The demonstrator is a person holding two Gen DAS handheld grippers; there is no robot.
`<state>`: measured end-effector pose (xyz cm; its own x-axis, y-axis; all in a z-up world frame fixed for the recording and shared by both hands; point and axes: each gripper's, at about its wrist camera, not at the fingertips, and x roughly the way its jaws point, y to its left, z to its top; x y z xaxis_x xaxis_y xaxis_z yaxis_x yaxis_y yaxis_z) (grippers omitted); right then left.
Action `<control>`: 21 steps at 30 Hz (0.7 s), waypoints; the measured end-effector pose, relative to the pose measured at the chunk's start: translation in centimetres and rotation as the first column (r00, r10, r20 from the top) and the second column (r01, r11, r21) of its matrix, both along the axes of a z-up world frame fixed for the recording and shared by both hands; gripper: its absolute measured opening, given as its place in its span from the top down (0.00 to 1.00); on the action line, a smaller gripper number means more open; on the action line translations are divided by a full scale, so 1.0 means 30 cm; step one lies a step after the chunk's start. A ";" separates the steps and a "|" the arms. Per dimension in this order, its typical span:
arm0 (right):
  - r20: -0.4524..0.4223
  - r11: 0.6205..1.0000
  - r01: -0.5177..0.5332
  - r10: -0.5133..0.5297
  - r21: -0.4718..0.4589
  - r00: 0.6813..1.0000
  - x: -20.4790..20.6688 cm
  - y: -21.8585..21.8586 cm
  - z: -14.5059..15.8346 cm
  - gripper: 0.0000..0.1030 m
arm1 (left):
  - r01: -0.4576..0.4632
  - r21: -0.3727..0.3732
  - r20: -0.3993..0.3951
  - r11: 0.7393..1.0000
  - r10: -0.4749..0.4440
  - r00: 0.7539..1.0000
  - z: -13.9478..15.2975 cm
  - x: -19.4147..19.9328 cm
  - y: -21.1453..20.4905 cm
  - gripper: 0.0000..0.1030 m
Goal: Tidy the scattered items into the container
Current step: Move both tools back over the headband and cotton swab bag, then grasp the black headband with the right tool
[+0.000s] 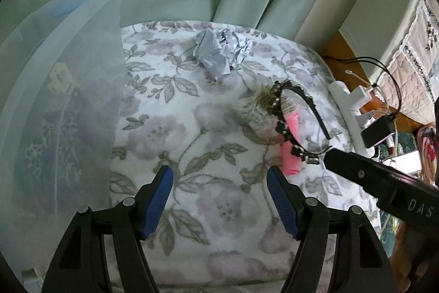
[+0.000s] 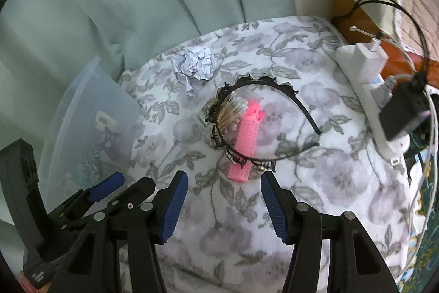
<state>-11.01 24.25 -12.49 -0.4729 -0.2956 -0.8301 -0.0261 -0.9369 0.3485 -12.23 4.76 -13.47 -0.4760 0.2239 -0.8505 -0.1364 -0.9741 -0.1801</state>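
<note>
Scattered items beside a clear tub

We see a crumpled paper ball (image 2: pixel 196 65), a black ornate headband (image 2: pixel 263 125) lying flat over a pink hair roller (image 2: pixel 247 139) and a bundle of cotton swabs (image 2: pixel 231 113), all on floral fabric; the translucent container (image 2: pixel 90 111) sits left, holding a pale clip (image 2: pixel 103 121).

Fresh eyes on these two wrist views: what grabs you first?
The bright pink hair roller jumps out, lying mid-bed on the floral blanket with a bundle of cotton swabs beside it, both inside the loop of a black decorated headband. Behind them sits a crumpled paper ball, near the curtain. At the left stands the translucent container; both grippers hang open and empty above the blanket.
</note>
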 end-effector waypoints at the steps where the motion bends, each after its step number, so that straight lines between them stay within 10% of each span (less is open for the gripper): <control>1: 0.003 1.000 -0.003 0.003 0.000 1.000 -0.015 -0.006 -0.008 0.42 | 0.001 -0.003 0.003 1.000 -0.001 1.000 -0.005 -0.007 -0.004 0.30; 21: 0.039 0.994 -0.063 0.060 0.086 0.997 -0.216 -0.115 -0.109 0.50 | 0.016 -0.015 0.045 1.000 -0.015 0.999 -0.093 -0.100 -0.021 0.30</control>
<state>-17.49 20.81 -15.75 -0.4251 -0.2487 -0.8703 0.0213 -0.9640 0.2651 -15.23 4.12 -16.26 -0.4335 0.2180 -0.8744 -0.1436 -0.9746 -0.1718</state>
